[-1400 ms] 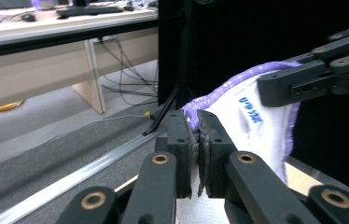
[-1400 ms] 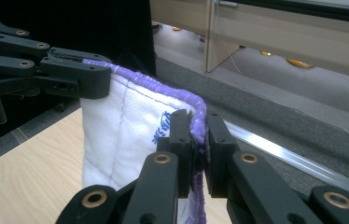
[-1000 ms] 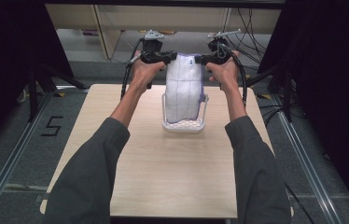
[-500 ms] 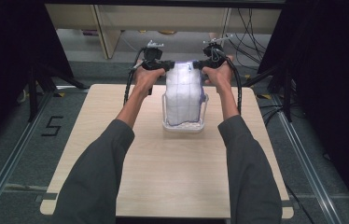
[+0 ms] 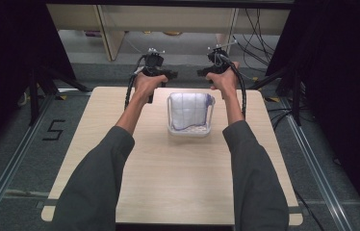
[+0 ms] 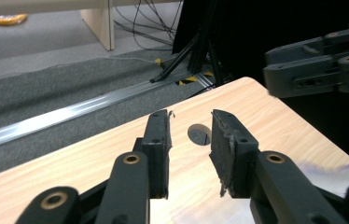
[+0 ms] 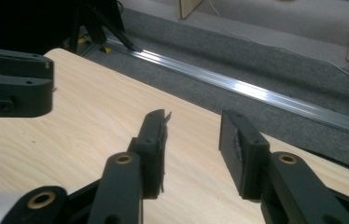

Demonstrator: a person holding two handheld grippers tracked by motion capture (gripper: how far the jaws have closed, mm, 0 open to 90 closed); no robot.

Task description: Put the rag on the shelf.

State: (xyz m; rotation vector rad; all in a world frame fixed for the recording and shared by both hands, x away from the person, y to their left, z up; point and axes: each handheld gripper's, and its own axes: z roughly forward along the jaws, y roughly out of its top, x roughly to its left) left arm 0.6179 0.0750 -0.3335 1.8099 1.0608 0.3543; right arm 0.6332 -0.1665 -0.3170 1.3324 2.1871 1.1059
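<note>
While your left gripper [image 5: 172, 73] and right gripper [image 5: 201, 73] hover just beyond the basket [image 5: 190, 129], their jaws have just been opening, nothing between them; the white cloth [image 5: 190, 111] sits inside the basket.

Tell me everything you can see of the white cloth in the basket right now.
The white cloth looks like a soft quilted fabric with a faint grid pattern and a thin purple edge. It sits bunched inside the clear plastic basket, filling it and rising to about its rim. The basket stands upright on the wooden table, toward the far side. Neither gripper touches the cloth; both hang apart beyond it, jaws empty.
</note>
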